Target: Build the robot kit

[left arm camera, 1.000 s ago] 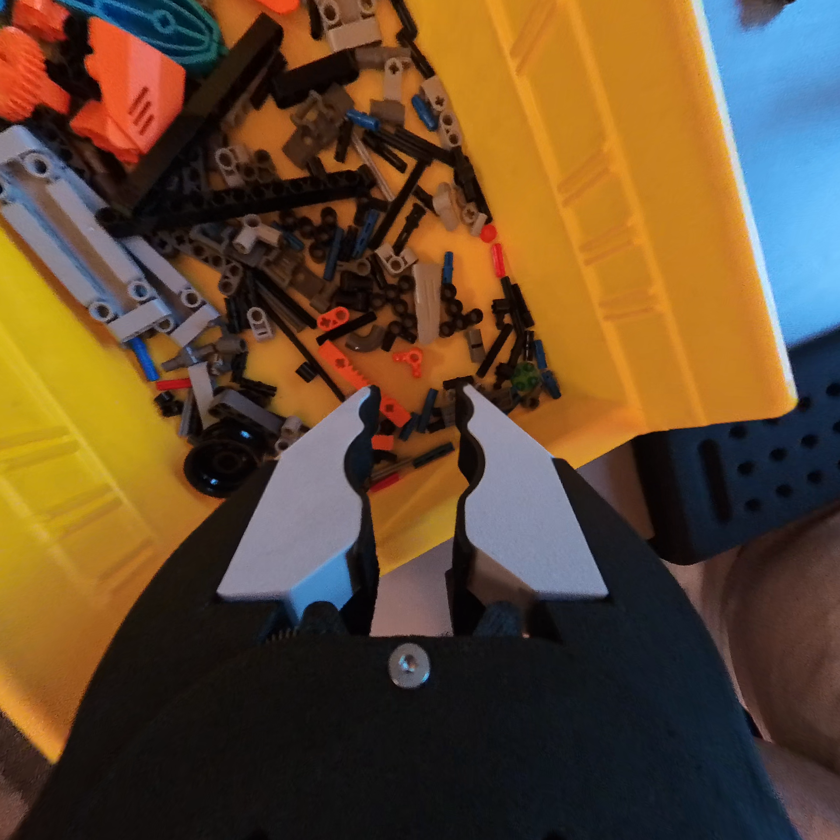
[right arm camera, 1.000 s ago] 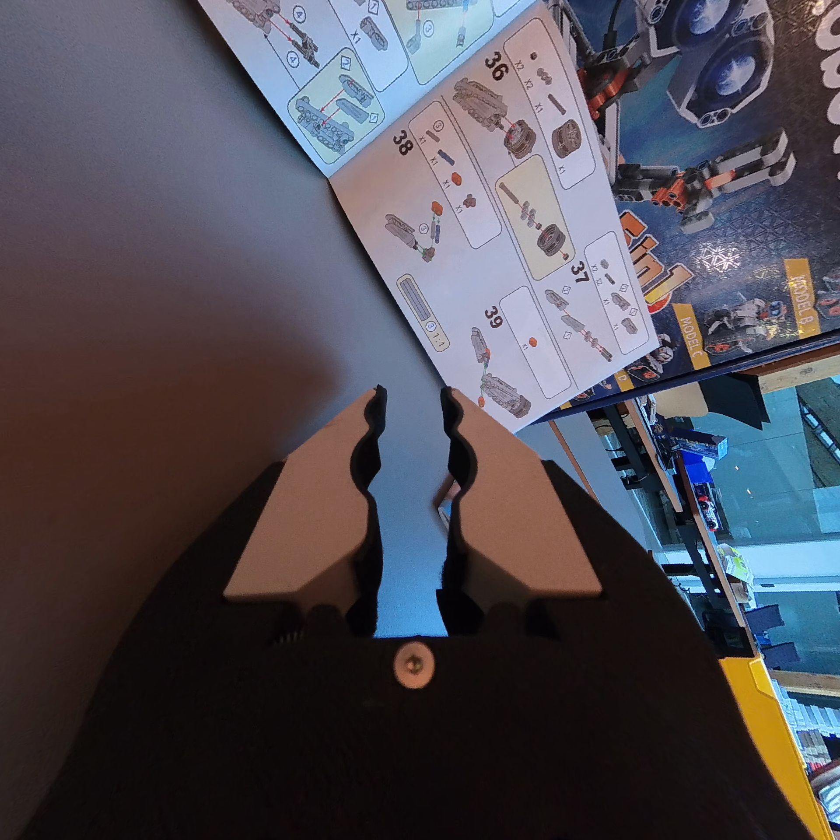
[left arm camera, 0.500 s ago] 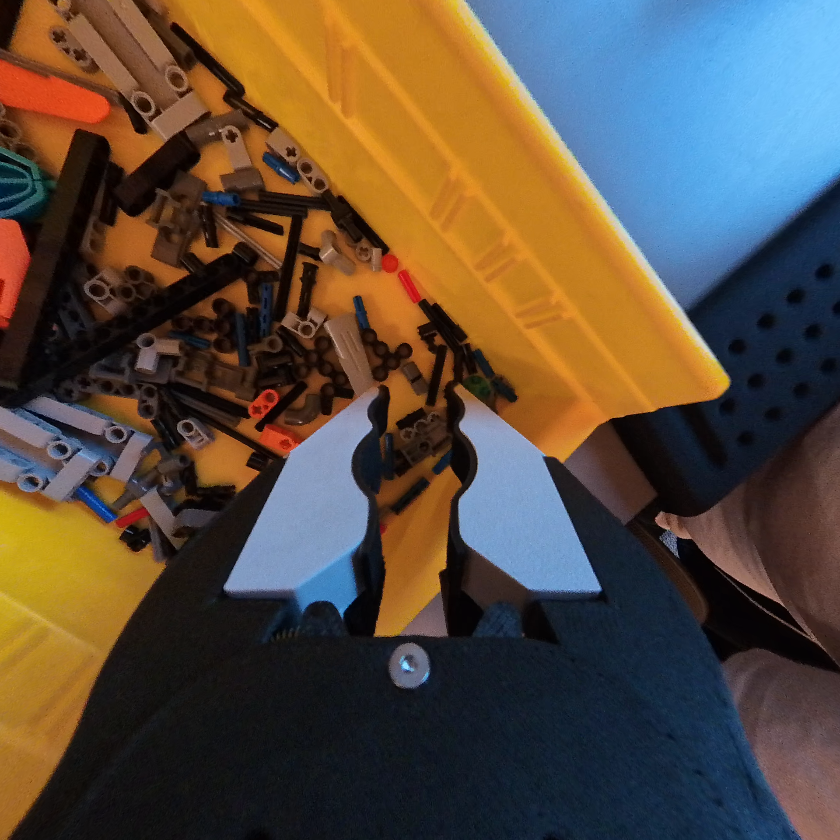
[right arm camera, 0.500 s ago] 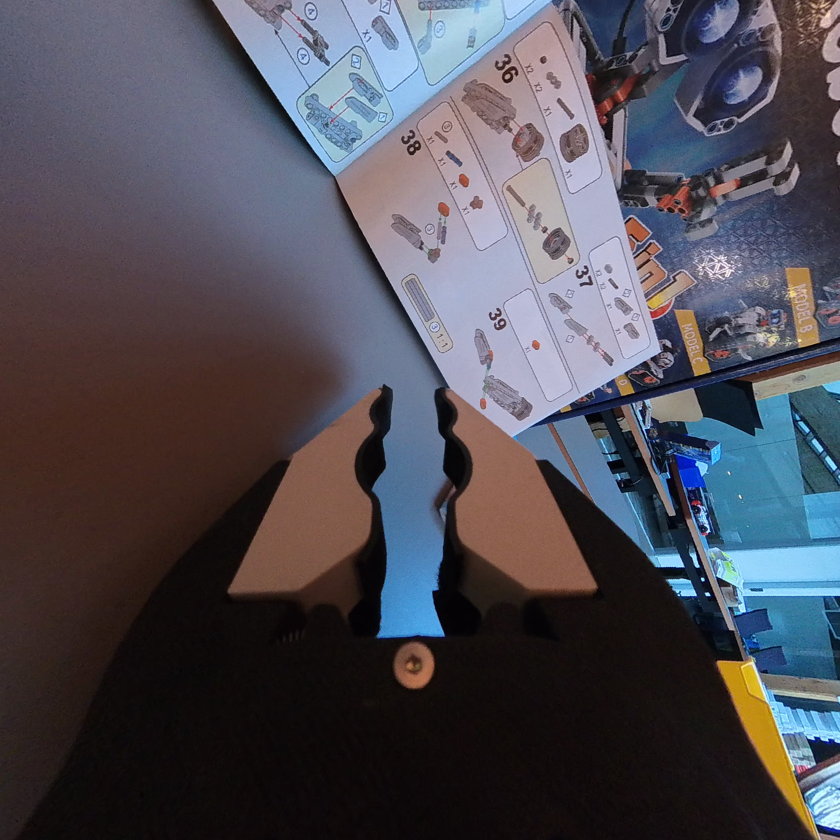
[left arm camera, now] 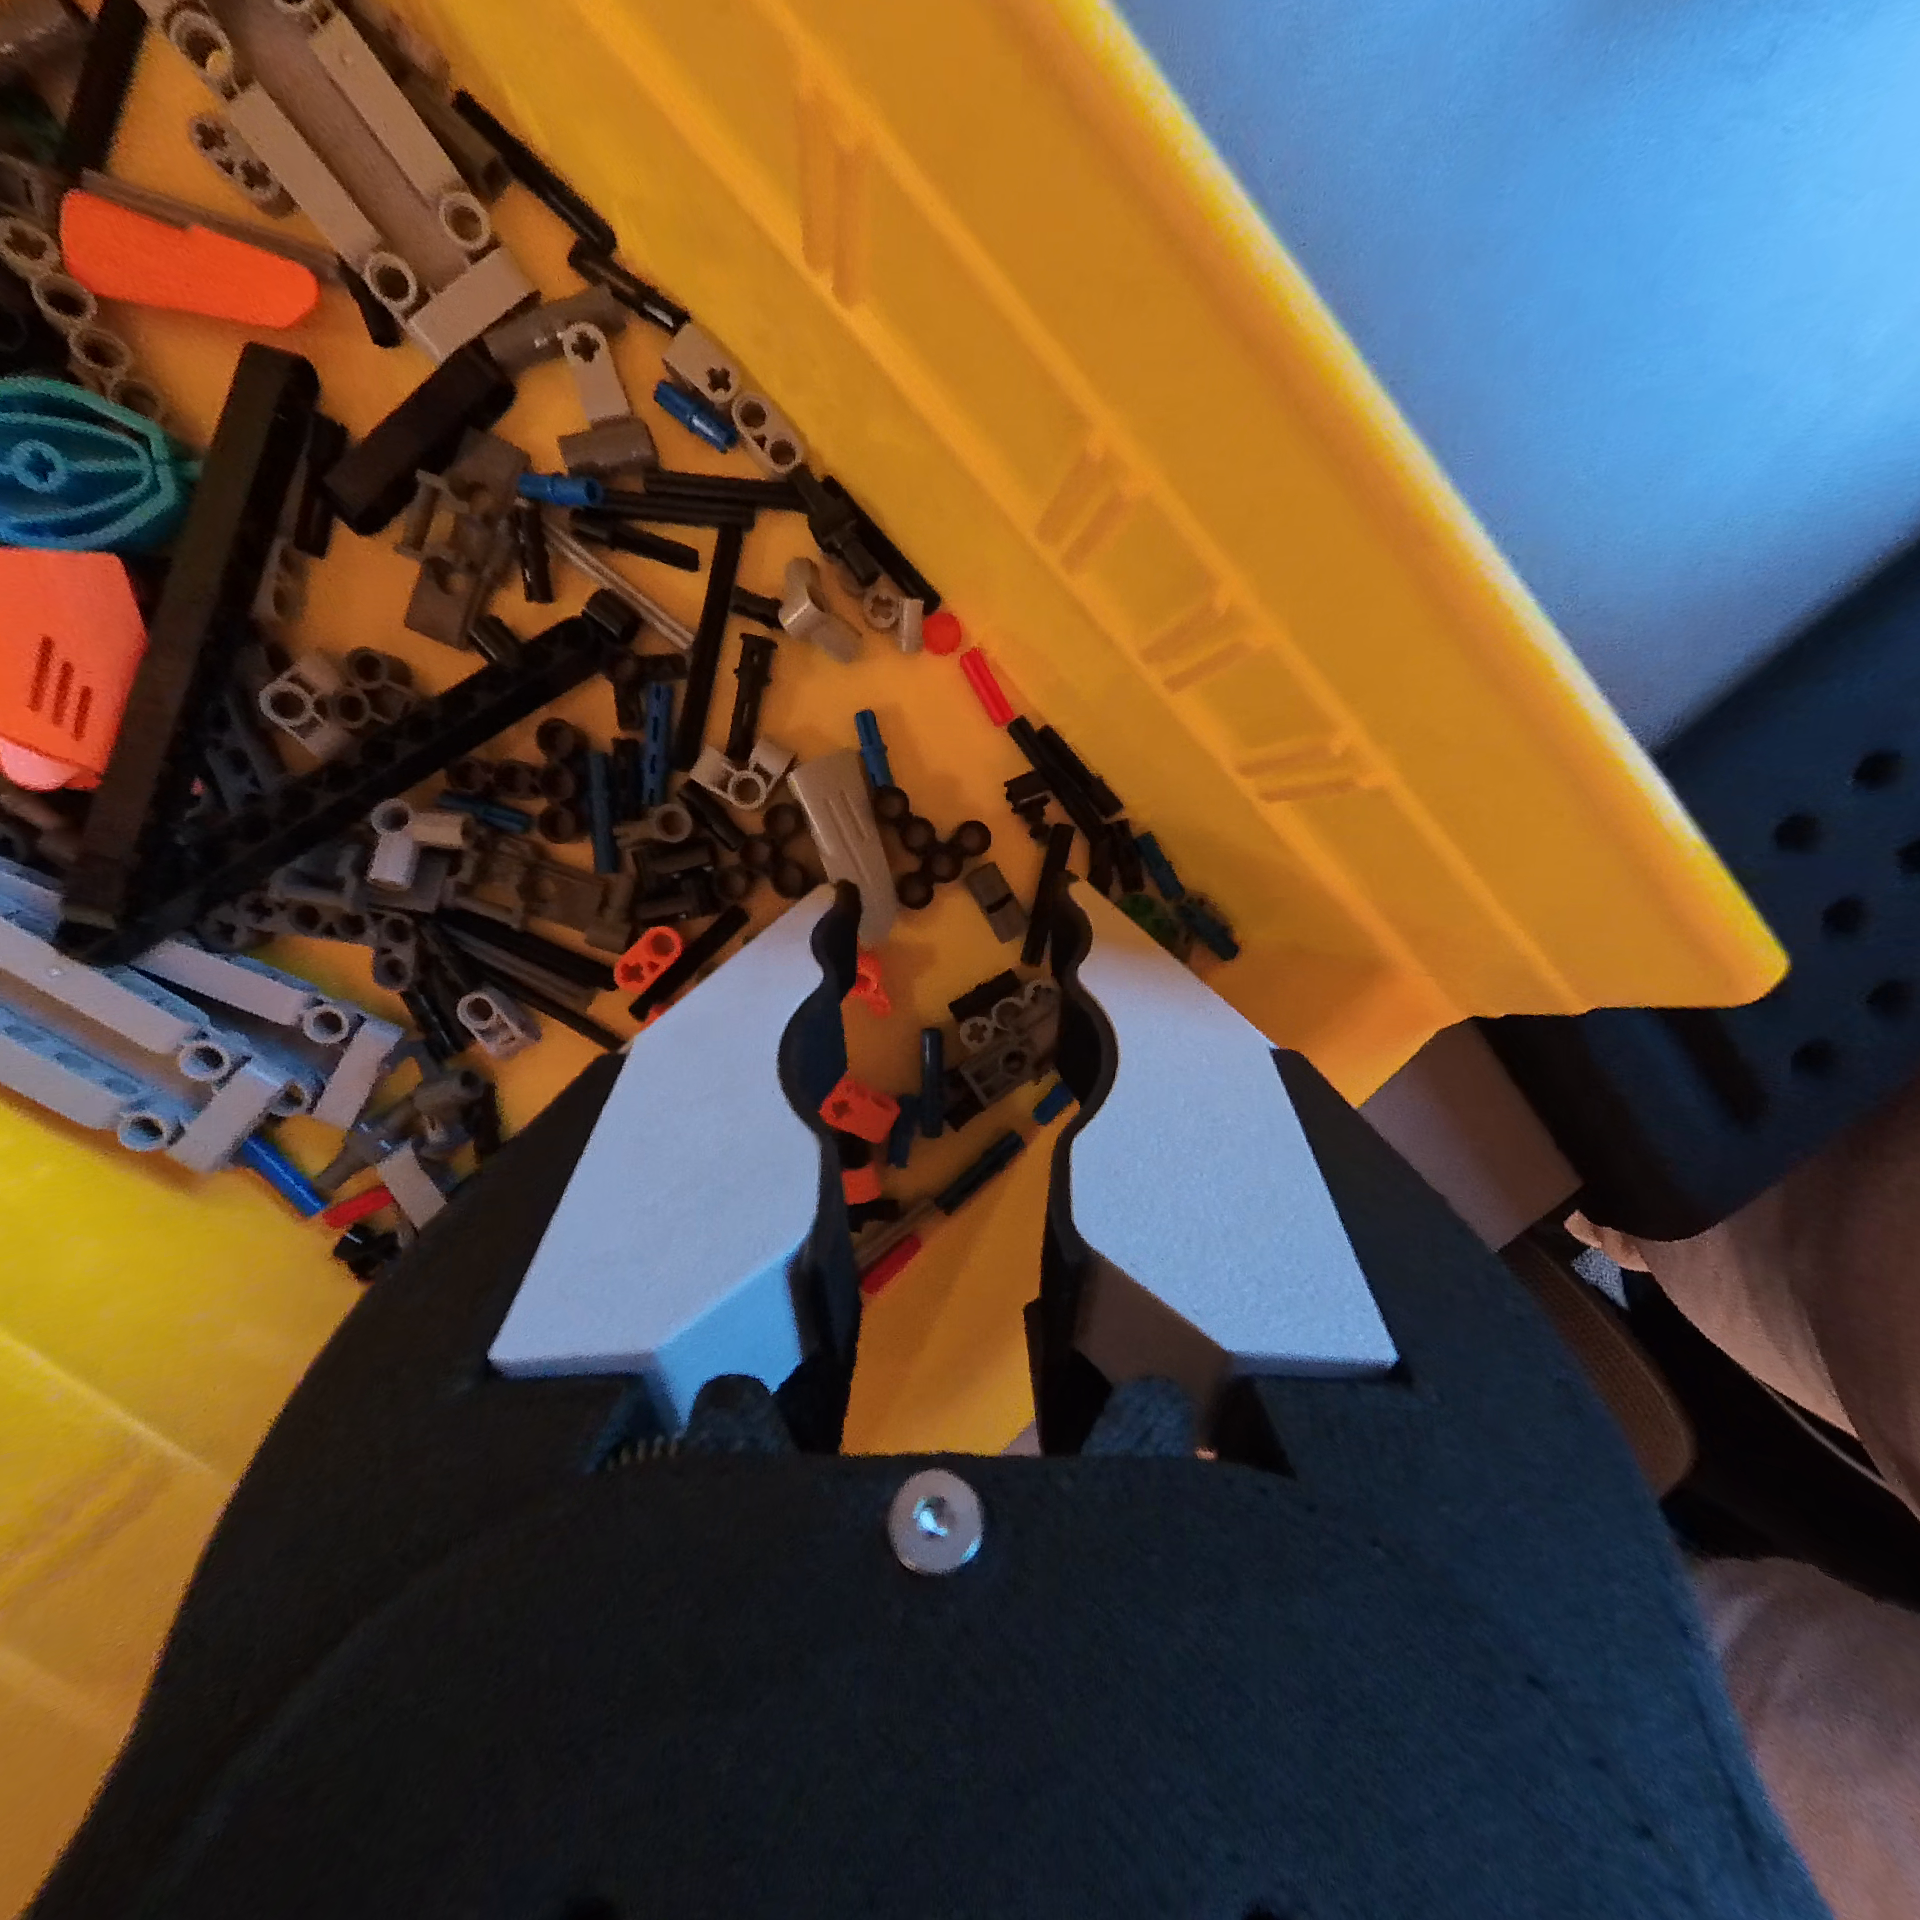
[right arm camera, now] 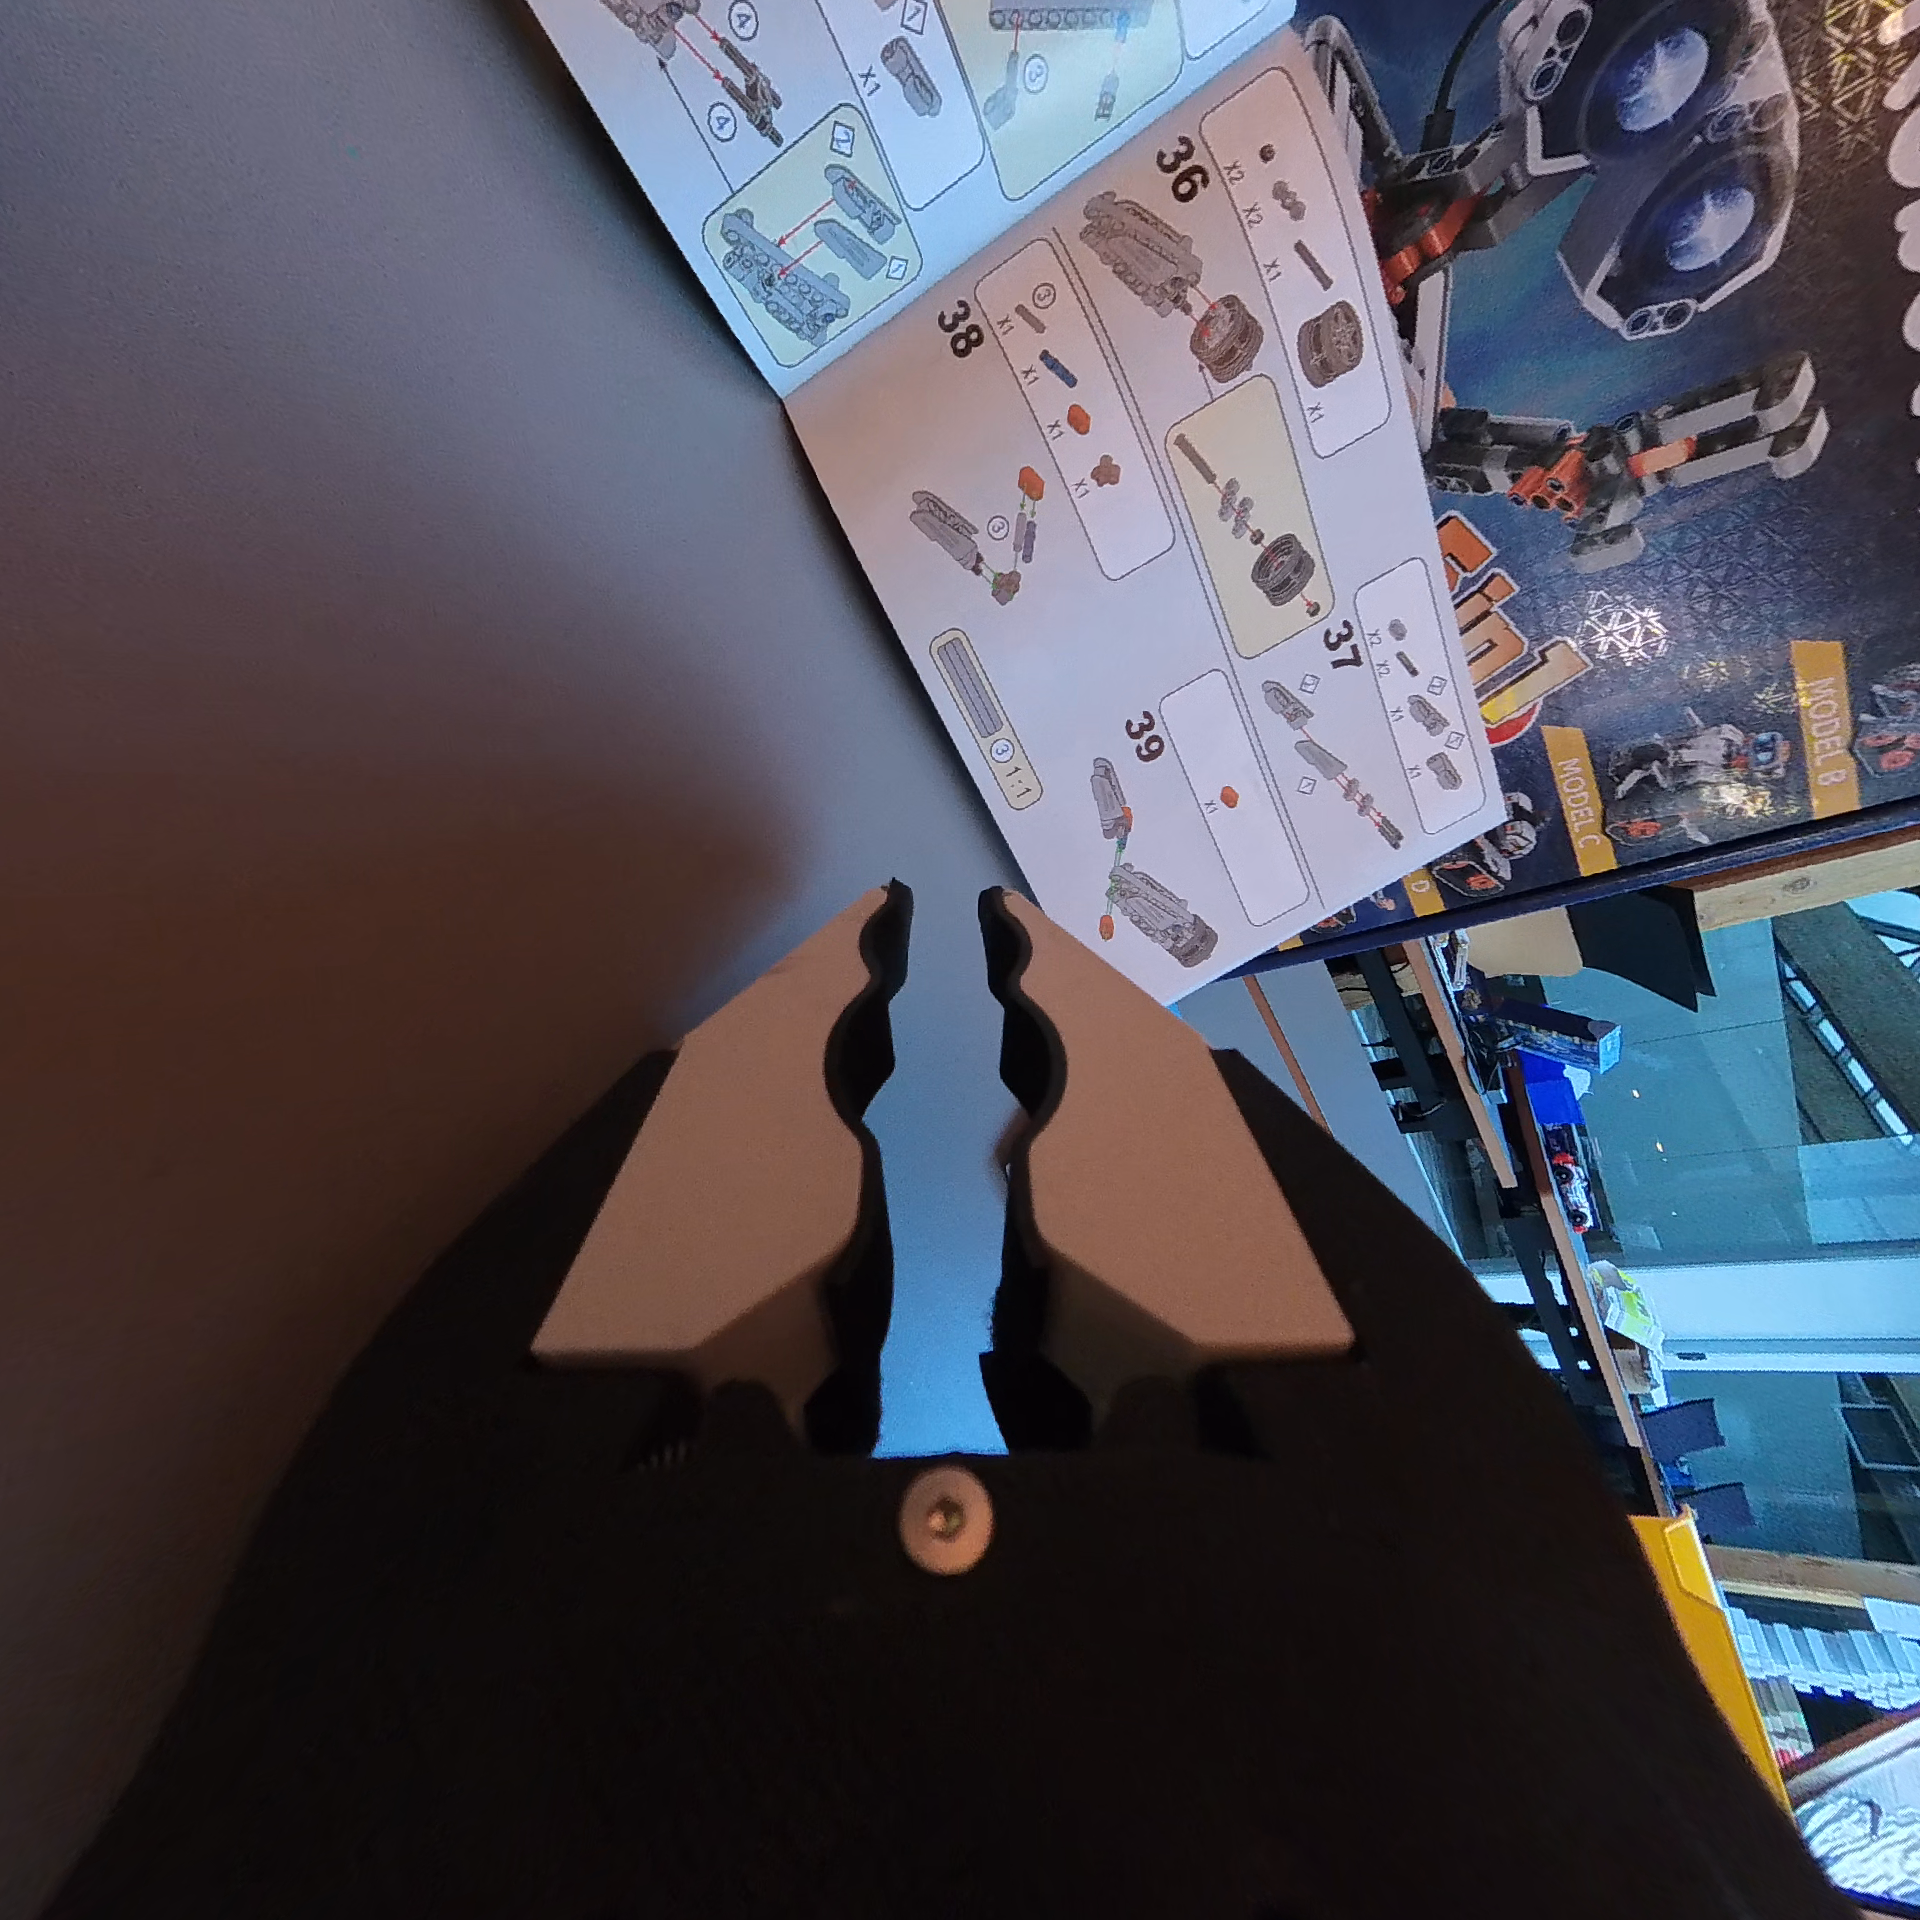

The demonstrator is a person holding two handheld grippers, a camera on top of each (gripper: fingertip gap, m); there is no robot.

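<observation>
My left gripper [left arm camera: 954,904] is open and empty. It hovers over a yellow bin [left arm camera: 1039,416] holding several loose building pieces: black beams, grey connectors, blue and red pins. Between its fingers I see a small orange piece [left arm camera: 858,1107] and dark grey connectors [left arm camera: 997,1039] on the bin floor. A grey wedge piece [left arm camera: 847,821] lies just beyond the left fingertip. My right gripper [right arm camera: 945,896] is empty with a narrow gap between its fingers. It is over a bare grey table [right arm camera: 312,520], its right fingertip near the corner of an open instruction booklet [right arm camera: 1039,468].
A dark blue toy box [right arm camera: 1662,416] lies under the booklet at the far right. Large orange panels [left arm camera: 62,665] and grey beams [left arm camera: 156,1039] fill the bin's left side. A black perforated block [left arm camera: 1818,883] and part of a person [left arm camera: 1818,1351] are right of the bin. Some 45 centimetres of space lies between my two pairs of fingers. From the left gripper's tips to the black perforated block [left arm camera: 1818,883] is close to 15 centimetres.
The left gripper's fingers narrowed, then spread again, while it shifted over the bin's near corner. The right gripper's gap has narrowed; it has barely moved.
</observation>
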